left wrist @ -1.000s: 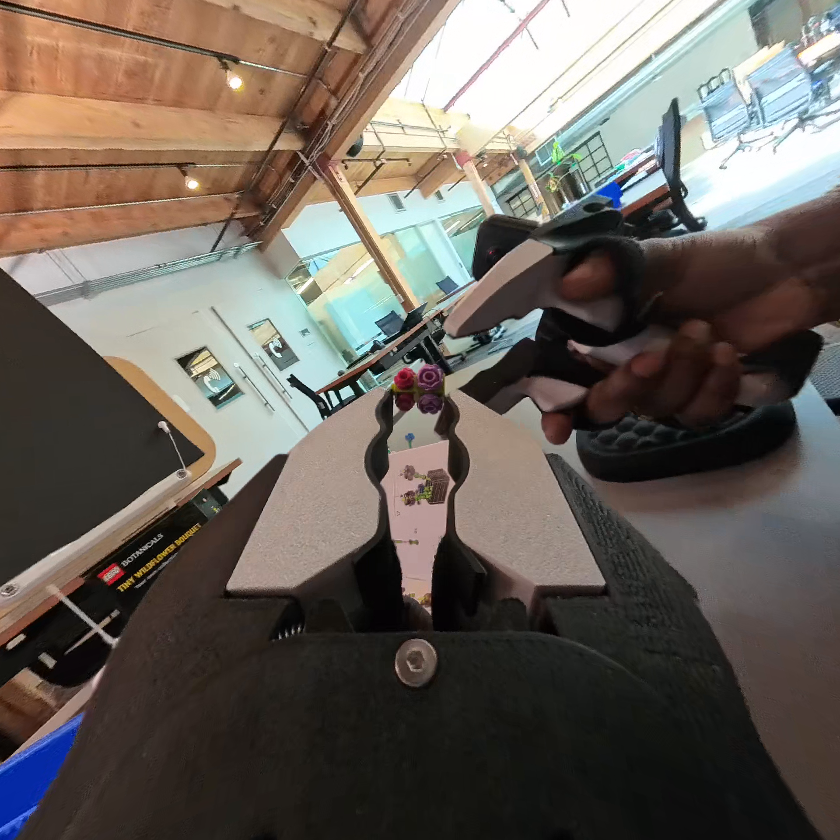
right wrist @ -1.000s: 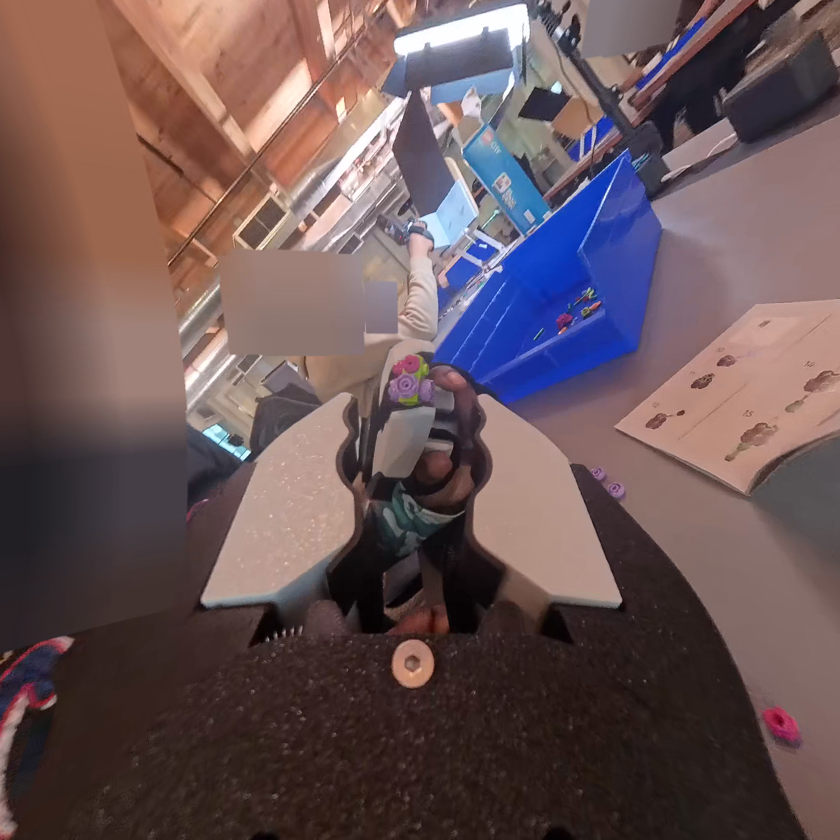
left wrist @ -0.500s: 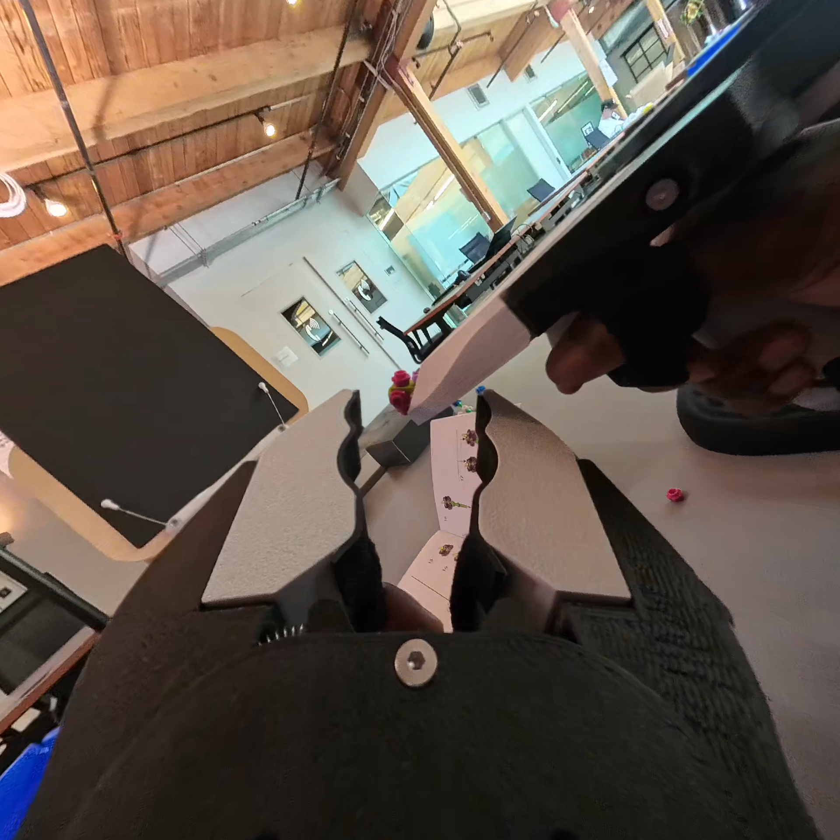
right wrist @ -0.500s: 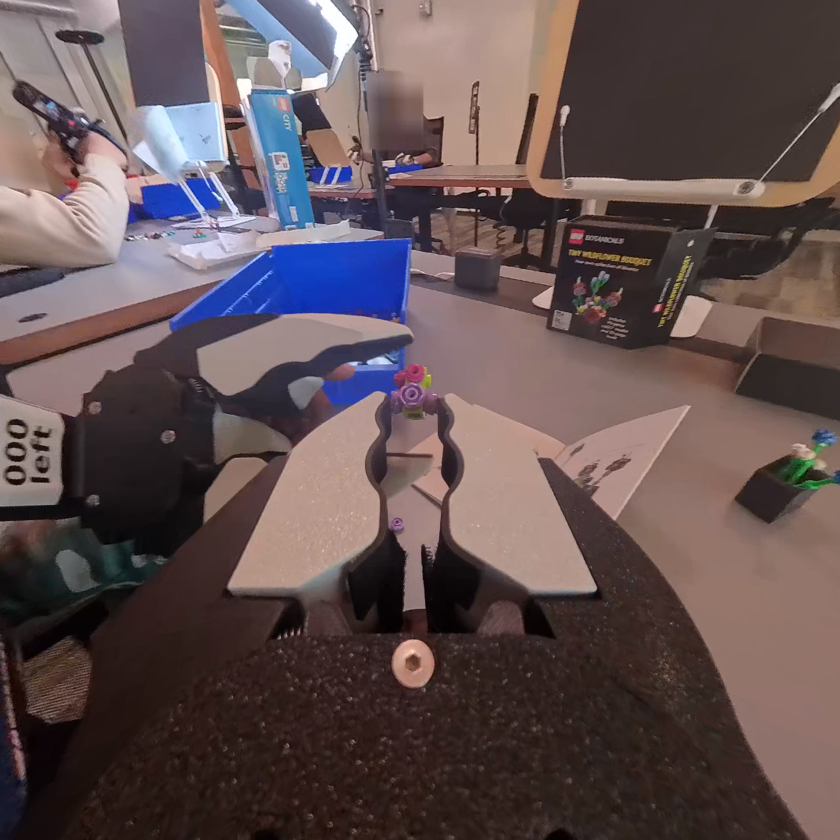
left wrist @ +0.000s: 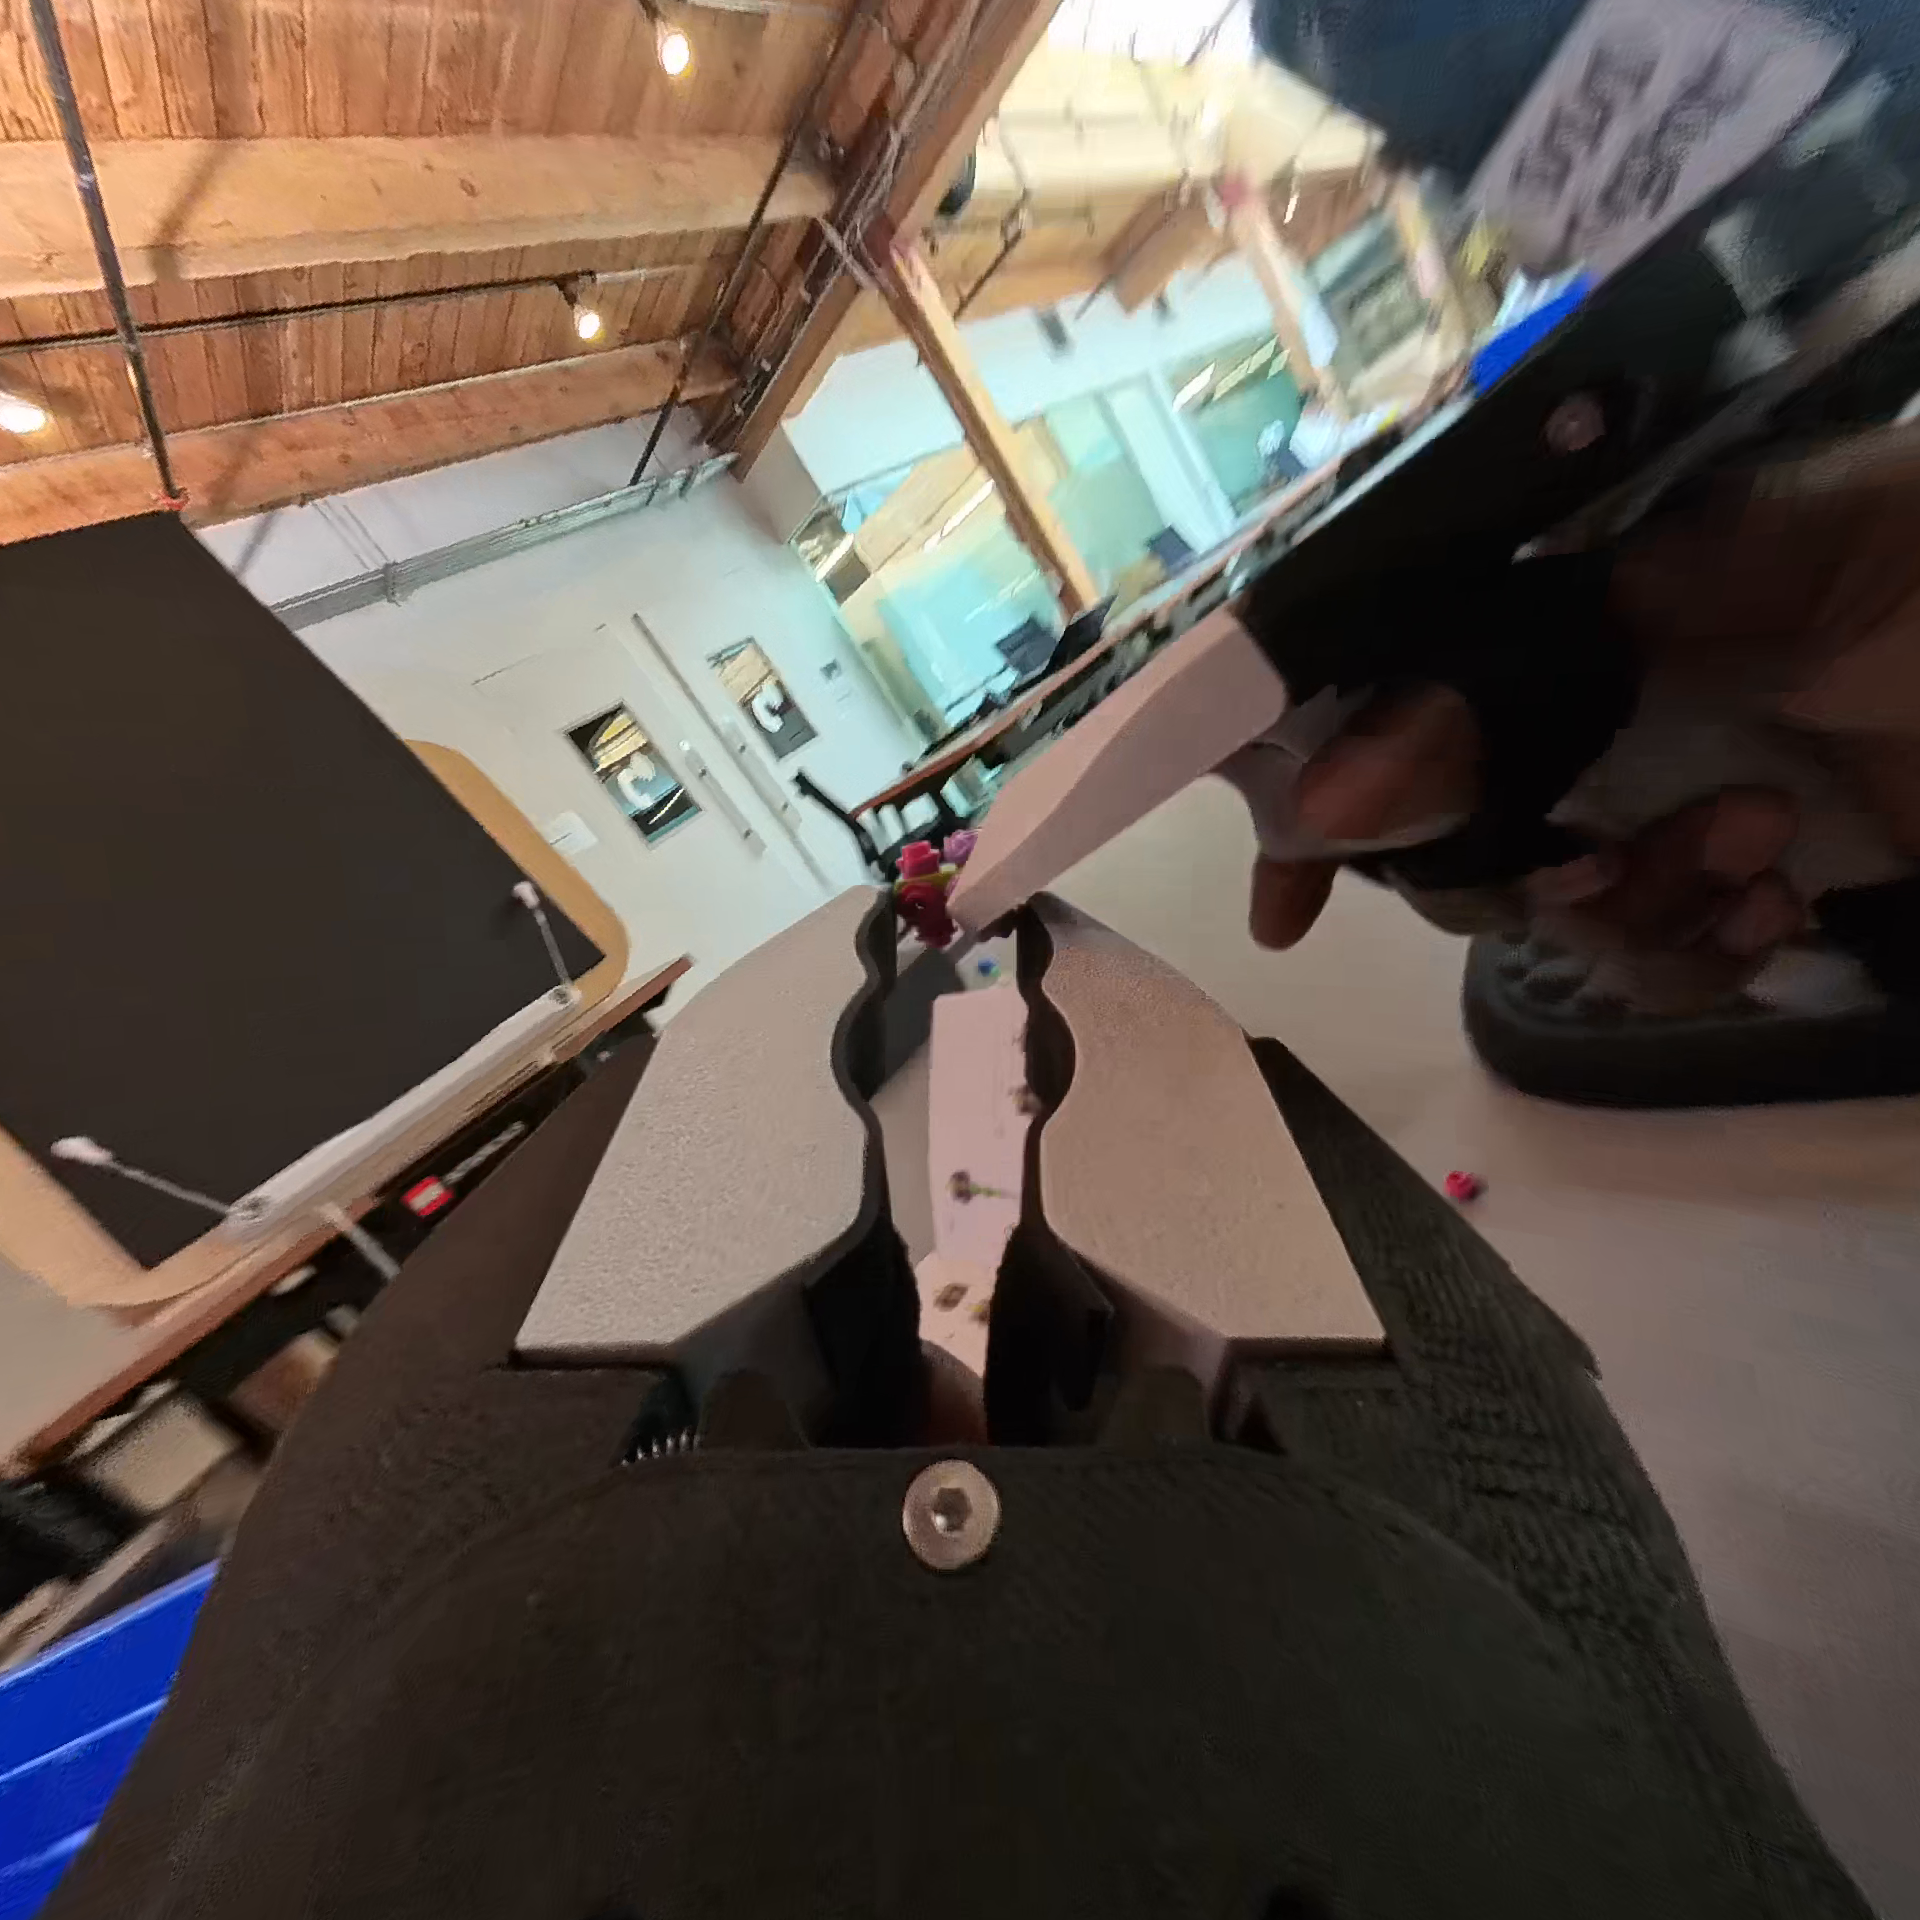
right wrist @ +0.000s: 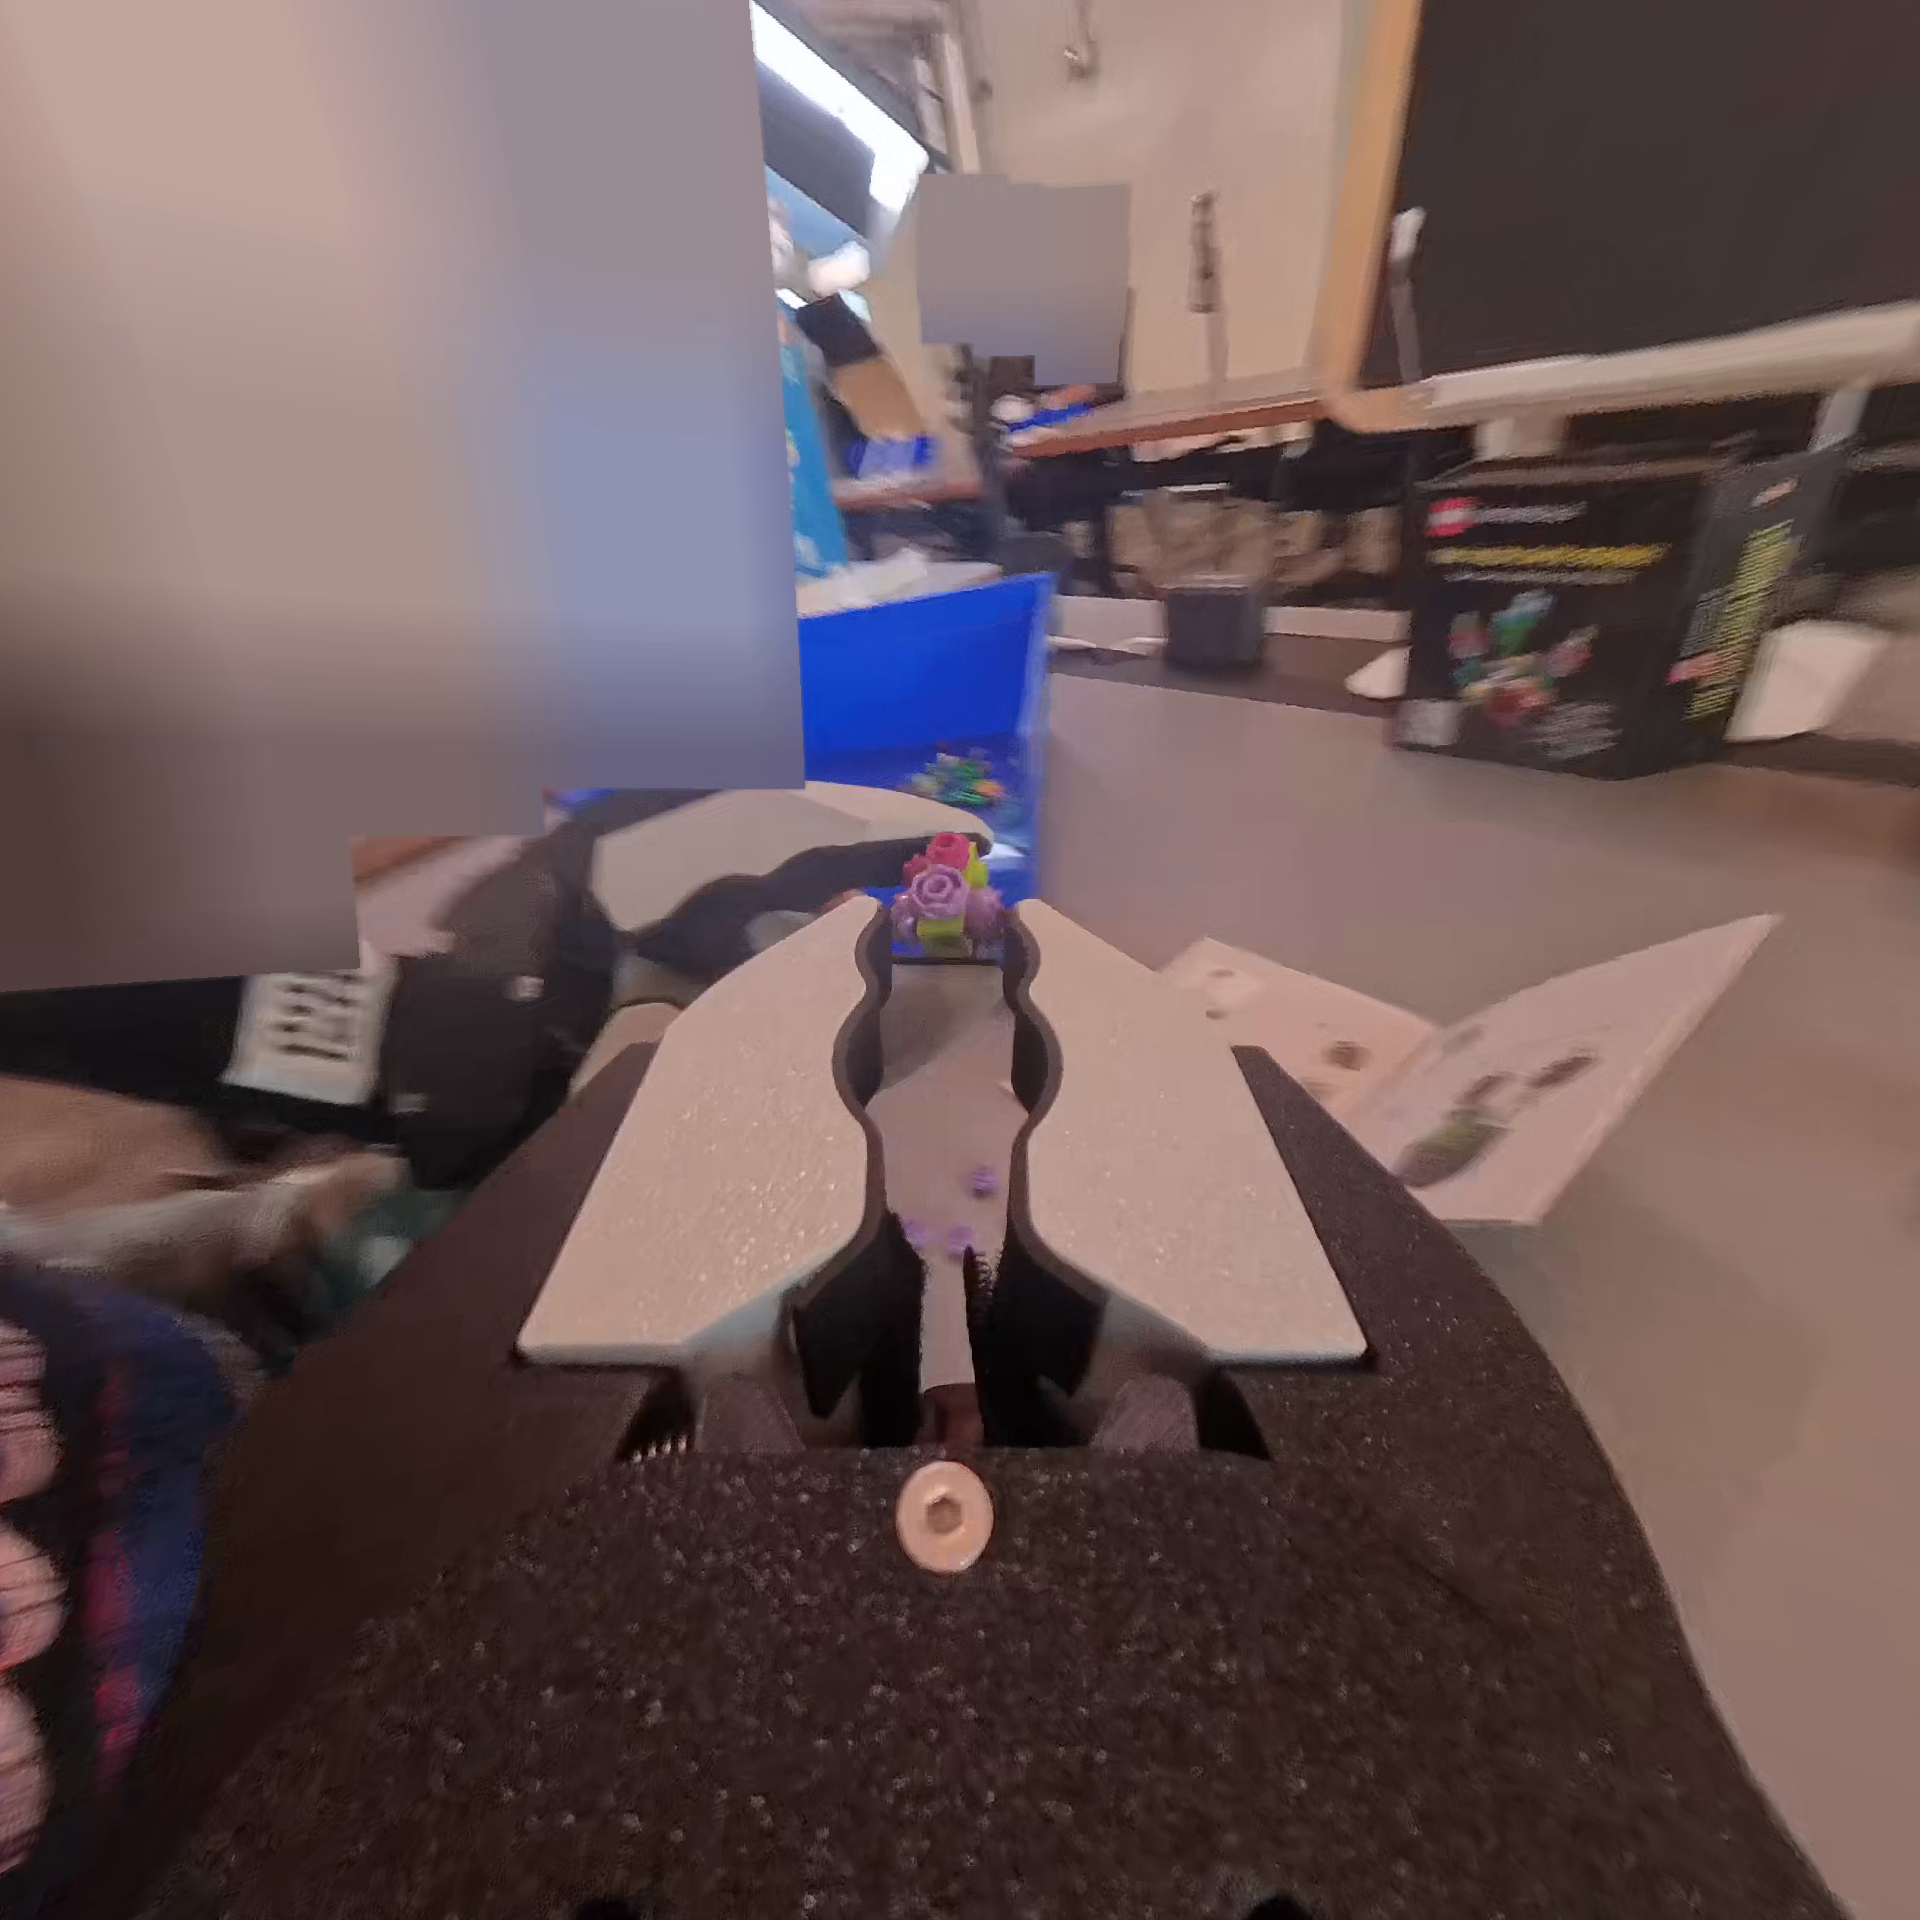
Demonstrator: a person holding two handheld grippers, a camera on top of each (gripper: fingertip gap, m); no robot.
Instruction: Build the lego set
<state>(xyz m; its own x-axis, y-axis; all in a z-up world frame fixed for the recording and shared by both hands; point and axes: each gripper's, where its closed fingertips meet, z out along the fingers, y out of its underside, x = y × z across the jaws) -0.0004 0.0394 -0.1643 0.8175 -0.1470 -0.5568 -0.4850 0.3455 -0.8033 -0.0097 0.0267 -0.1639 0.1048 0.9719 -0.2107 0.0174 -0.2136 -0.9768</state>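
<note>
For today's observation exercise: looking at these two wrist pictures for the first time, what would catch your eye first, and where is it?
First, the small pink, purple and lime brick flower cluster, held at the fingertips of the right claw. In the left wrist view the same cluster sits just beyond the open left claw, with the right claw's pale finger reaching in from the right. Behind, a black set box with flower artwork stands on the grey table.

Right gripper (right wrist: pixel 943 920) fingers clamped near tips; left gripper (left wrist: pixel 954 914) fingers parted, empty, tips beside right's.
</note>
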